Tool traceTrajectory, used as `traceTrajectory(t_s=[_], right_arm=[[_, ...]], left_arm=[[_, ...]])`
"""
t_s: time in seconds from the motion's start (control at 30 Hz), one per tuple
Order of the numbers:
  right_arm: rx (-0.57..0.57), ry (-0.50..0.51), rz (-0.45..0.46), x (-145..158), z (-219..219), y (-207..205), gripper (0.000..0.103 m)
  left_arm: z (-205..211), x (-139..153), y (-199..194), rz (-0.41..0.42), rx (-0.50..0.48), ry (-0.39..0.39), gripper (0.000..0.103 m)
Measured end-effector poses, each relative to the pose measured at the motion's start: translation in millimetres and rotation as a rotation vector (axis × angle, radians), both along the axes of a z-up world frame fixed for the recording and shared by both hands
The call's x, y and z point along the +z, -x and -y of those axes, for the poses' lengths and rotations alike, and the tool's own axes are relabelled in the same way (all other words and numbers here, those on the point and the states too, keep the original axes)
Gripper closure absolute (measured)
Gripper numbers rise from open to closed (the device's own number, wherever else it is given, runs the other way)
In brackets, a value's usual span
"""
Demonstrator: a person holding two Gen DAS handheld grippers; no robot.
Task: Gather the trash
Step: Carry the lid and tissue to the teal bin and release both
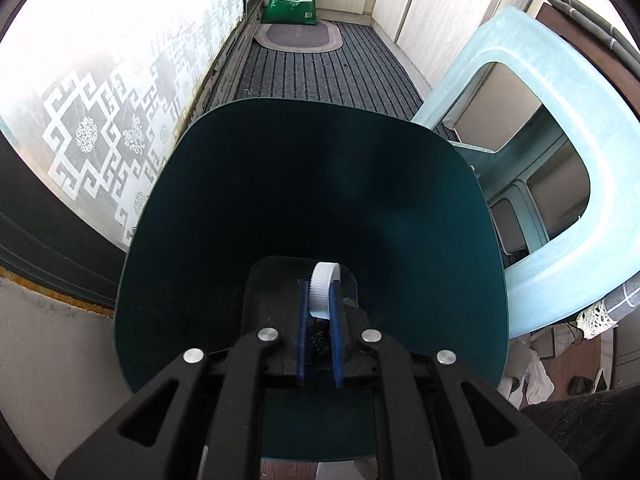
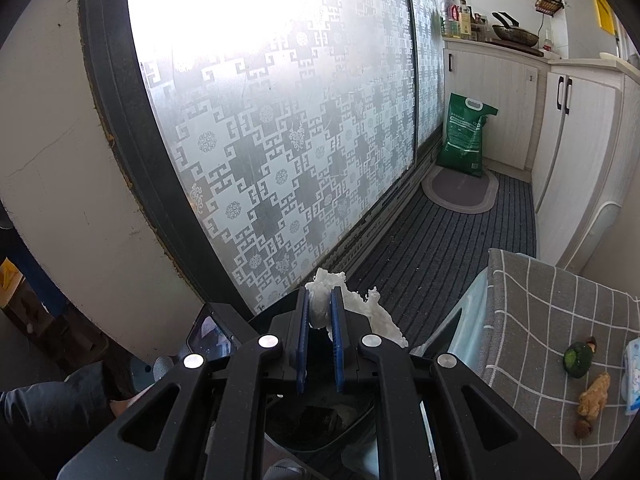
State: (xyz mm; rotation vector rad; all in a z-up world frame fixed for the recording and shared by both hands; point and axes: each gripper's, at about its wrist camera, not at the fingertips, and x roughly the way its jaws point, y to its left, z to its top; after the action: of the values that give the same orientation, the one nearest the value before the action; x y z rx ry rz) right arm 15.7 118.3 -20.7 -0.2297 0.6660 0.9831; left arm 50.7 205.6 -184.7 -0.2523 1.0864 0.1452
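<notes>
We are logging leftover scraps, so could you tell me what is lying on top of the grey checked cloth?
On the grey checked cloth lie a green vegetable piece, a ginger root and a blue-white packet that the frame cuts off.

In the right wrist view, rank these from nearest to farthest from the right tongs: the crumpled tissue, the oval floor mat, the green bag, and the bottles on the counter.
1. Crumpled tissue, pinched in the right tongs.
2. Oval floor mat, on the striped floor ahead, to the right.
3. Green bag, standing just behind the mat against the cabinet.
4. Bottles, up on the counter at the far end.
</notes>
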Motion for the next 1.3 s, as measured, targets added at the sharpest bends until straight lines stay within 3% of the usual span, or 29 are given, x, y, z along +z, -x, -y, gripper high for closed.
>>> traceTrajectory(t_s=[0.07,0.3,0.77,1.03,1.1,1.17,1.2,1.3], right_arm=[[0.008,0.009,-0.014,-6,-5,0,0.093],[0.025,0.06,-0.06,-31,-23,-2,0.093],[0.06,0.238,-0.152,-105,-54,-2,0.093],[0.071,0.304,-0.217,-143,-62,-2,0.093],[0.076,0.316,-0.222,-149,-65,-1,0.091],[0.093,0.319,-0.261,-155,-68,-1,0.074],[0.098,0.321,-0.271,-157,-69,0,0.071],[0.102,0.345,-0.27,-161,-71,3,0.07]], left_arm=[[-4,0,2,0.007,0.008,0.014,0.076],[-15,13,12,0.066,0.043,0.004,0.076],[-25,99,44,0.409,0.1,0.047,0.089],[-22,124,45,0.493,0.107,0.052,0.09],[-21,128,45,0.505,0.108,0.062,0.09],[-21,136,48,0.516,0.103,0.065,0.09],[-20,138,48,0.519,0.1,0.062,0.09],[-16,149,49,0.522,0.084,0.045,0.09]])
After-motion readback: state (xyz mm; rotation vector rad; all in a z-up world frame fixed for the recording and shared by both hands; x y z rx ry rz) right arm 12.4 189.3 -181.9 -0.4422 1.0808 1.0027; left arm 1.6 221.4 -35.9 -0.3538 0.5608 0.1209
